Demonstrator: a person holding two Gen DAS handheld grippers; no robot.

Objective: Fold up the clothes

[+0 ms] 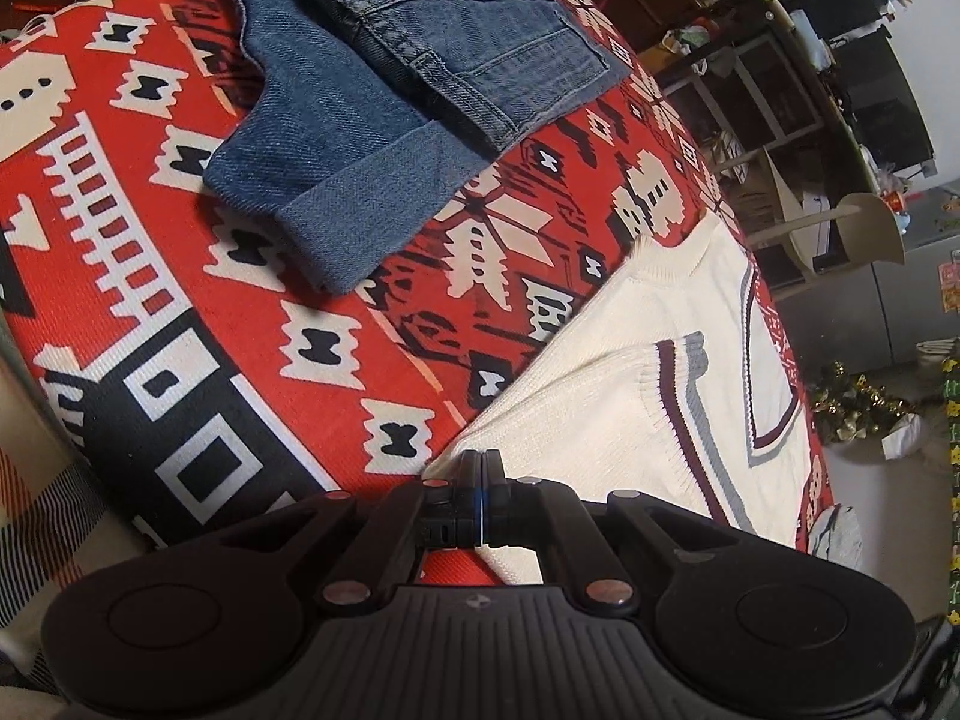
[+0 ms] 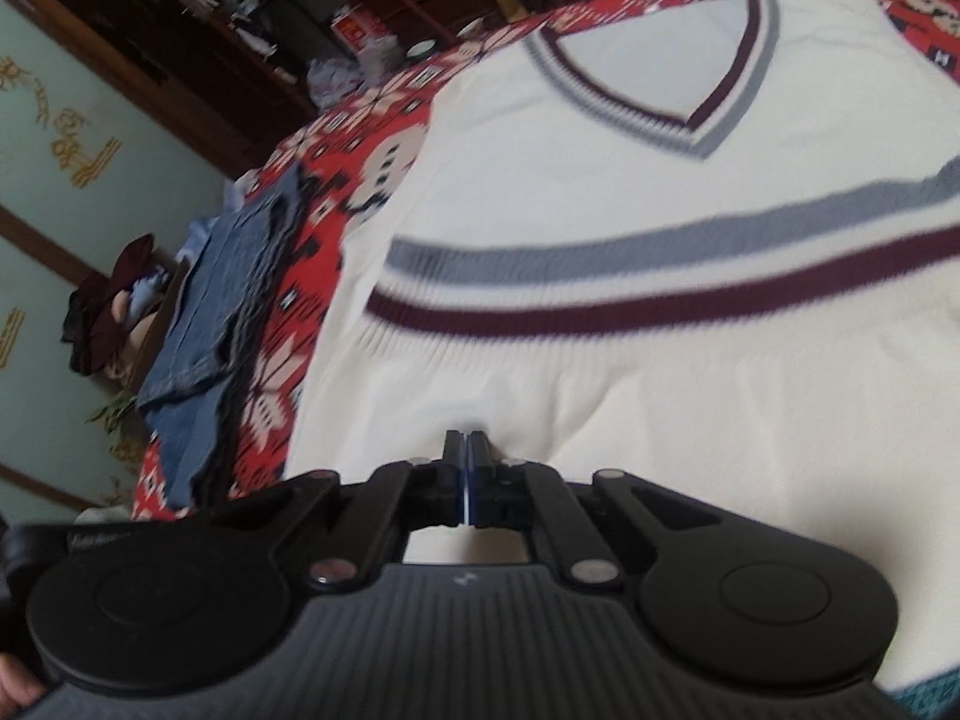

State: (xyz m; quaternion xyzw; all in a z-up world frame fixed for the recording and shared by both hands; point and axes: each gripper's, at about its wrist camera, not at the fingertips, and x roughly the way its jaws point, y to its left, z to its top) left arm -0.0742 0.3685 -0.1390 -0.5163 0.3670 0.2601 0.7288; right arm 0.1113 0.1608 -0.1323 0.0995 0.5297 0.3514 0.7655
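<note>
While the cream sweater (image 2: 630, 372) lies flat on the patterned blanket (image 1: 180, 276), left gripper (image 1: 482, 455) and right gripper (image 2: 466, 435) both pinch its edge, jaws fully closed.

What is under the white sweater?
The white sweater lies on a red patterned blanket, which shows all around it. What is beneath the blanket is covered, so it cannot be seen.
</note>
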